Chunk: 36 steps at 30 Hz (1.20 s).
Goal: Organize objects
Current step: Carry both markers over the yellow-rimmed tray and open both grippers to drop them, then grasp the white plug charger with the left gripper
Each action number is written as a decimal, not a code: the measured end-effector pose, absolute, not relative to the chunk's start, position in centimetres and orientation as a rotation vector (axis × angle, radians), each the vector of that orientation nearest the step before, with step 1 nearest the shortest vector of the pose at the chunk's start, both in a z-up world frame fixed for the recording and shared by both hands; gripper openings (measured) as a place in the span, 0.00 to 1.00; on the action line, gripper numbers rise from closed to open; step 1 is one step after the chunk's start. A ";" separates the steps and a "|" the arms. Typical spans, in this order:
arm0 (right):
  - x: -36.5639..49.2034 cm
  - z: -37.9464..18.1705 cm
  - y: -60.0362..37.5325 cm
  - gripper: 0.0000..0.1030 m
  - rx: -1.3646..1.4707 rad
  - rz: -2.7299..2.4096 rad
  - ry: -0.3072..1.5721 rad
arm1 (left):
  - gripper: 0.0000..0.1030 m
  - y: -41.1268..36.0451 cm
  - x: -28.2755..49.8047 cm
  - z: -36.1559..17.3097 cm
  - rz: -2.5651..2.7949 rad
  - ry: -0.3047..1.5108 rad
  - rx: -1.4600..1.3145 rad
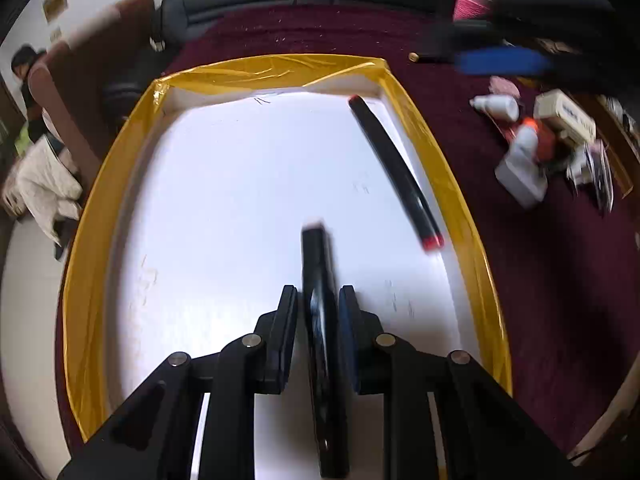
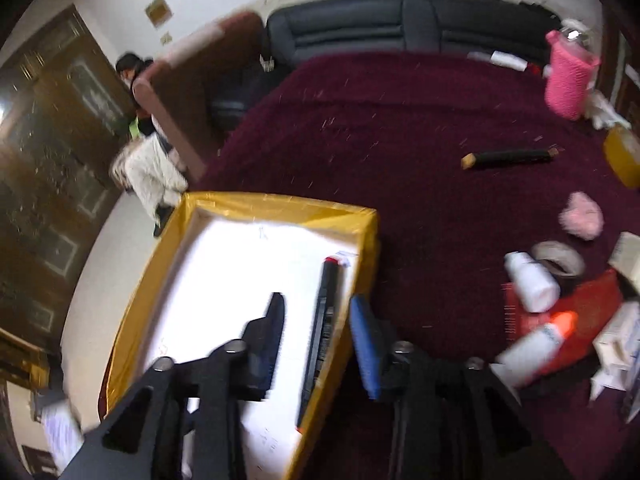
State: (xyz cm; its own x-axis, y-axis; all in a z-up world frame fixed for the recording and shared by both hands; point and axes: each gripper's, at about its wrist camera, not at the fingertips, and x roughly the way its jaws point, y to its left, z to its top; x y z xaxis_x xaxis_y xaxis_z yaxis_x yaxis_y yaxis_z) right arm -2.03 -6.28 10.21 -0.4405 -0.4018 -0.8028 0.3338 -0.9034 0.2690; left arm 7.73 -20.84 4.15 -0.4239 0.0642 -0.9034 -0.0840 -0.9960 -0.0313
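A shallow box with a yellow rim and white floor sits on a maroon cloth; it also shows in the right wrist view. My left gripper is shut on a black marker over the box floor. A second black marker with red ends lies along the box's right wall, and also shows in the right wrist view. My right gripper is open and empty above the box's right edge. It shows blurred at the top right of the left wrist view.
On the maroon cloth right of the box lie a white bottle, a tape roll, an orange-capped bottle, small cartons, a pink wad and a black stick. A pink knitted holder stands at the back.
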 end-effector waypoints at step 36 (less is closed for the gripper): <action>6.1 8.3 21.5 0.98 1.108 -2.818 -0.468 | 0.93 -3.3 3.1 9.2 2.513 0.260 -1.357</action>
State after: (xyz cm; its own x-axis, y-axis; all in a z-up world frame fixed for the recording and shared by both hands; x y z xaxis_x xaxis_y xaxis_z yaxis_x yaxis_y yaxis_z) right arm 6.07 21.50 8.35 -0.7358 -0.1812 -0.6525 -0.0394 -0.9505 0.3083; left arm 3.08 -3.26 9.18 -0.5231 0.1528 -0.8385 -0.3213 -0.9466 0.0280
